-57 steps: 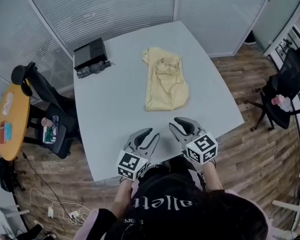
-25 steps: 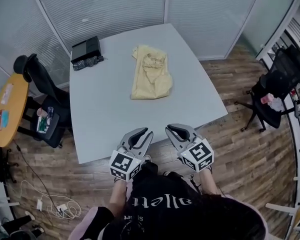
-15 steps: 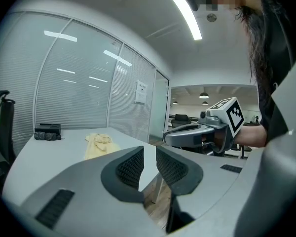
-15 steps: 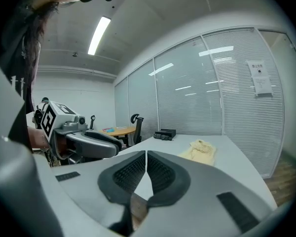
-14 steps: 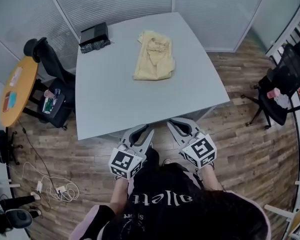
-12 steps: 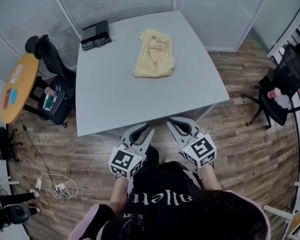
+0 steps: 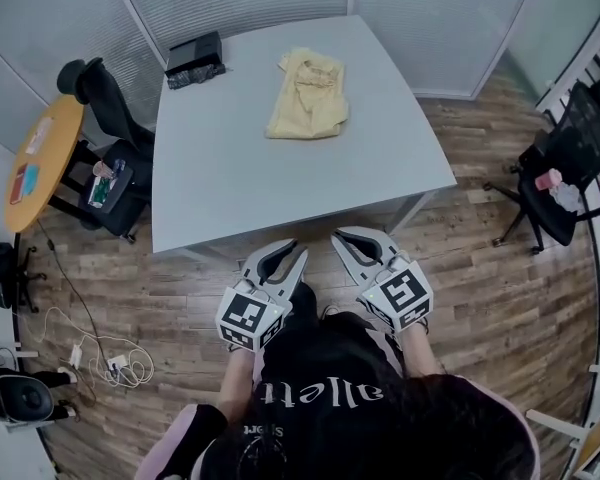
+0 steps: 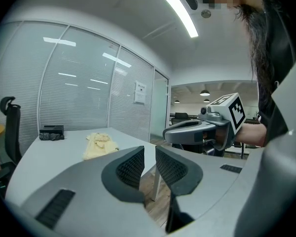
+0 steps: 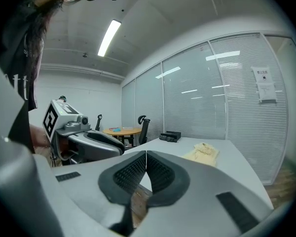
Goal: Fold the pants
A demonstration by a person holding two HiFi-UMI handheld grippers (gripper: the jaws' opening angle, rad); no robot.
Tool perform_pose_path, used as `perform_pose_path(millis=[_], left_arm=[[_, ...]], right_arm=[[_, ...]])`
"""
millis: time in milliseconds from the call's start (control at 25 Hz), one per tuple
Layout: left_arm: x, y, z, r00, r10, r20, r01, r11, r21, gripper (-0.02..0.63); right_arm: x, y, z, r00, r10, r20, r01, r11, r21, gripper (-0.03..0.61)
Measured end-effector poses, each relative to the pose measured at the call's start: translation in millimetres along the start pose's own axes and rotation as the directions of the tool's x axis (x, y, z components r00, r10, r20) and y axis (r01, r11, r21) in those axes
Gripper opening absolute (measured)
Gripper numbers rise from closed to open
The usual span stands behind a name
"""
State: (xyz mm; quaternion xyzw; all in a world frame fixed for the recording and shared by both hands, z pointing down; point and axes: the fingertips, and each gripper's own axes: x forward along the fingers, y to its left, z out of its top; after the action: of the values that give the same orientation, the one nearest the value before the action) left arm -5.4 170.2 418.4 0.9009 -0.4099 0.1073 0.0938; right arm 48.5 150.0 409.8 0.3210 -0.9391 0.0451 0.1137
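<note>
Pants [image 7: 308,94] in pale yellow lie in a rumpled oblong on the far half of a large grey table [image 7: 280,188] that fills the upper middle of the head view, on a floor of wood planks [image 7: 460,258]. A person in a dark printed top [image 7: 330,393] stands at the bottom of the frame, short of the table's near edge. Black office chairs sit at upper left [image 7: 105,98] and at the right edge [image 7: 570,158], with a round orange table [image 7: 40,163] at far left. Over the floor in the lower middle, well apart from the pants, the left gripper [image 7: 285,253] shows a narrow gap between its jaws with nothing in it, while the right gripper [image 7: 352,240] has its jaws pressed together, empty. A black box [image 7: 195,56] rests at the table's far left corner, and white cables [image 7: 105,368] trail at lower left.
</note>
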Motion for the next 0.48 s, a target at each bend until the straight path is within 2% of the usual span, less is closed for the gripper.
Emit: perform_pose_path(millis=[480], left_arm=[[-13.5, -8.6, -2.1, 1.000, 0.015, 0.009, -0.015, 1.000, 0.002, 0.083]], right_arm=[[-6.9, 13.6, -1.7, 1.000, 0.015, -0.005, -0.015, 1.000, -0.015, 0.023]])
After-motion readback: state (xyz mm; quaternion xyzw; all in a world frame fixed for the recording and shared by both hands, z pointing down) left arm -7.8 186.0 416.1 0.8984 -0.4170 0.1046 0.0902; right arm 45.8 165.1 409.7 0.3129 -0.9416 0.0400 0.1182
